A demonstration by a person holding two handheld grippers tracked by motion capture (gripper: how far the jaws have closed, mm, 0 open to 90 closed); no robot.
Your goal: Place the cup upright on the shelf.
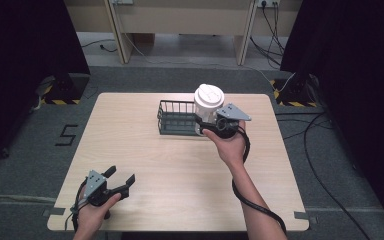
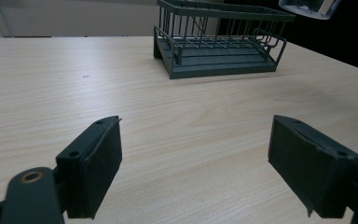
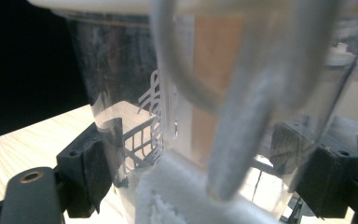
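Right gripper (image 1: 207, 120): it is clamping a clear cup, its two black jaws pressing on the cup's opposite sides, as the right gripper view is showing close up.
Right hand (image 1: 228, 142): it is holding the gripper from below, the forearm reaching in from the table's near edge, a black cable trailing along it.
Clear cup (image 1: 208, 107): it is standing upright in the grip, raised above the table at the right end of the basket, toward the far edge. A white lid (image 1: 209, 95) is closing its top. In the right gripper view, the cup's wall (image 3: 121, 84) is showing a white printed mark, with something white lying in its bottom (image 3: 168, 196).
Wire basket (image 1: 176, 119): it is sitting on the table near the middle of the far edge, dark and rectangular, with nothing showing inside it in the left gripper view (image 2: 219, 42). Whether the cup is touching it, I cannot tell.
Left gripper (image 1: 119, 178): it is resting low at the table's near left corner, jaws spread wide with nothing between them, pointing toward the basket, well apart from it.
Table (image 1: 130, 150): its light wood top is carrying the basket.
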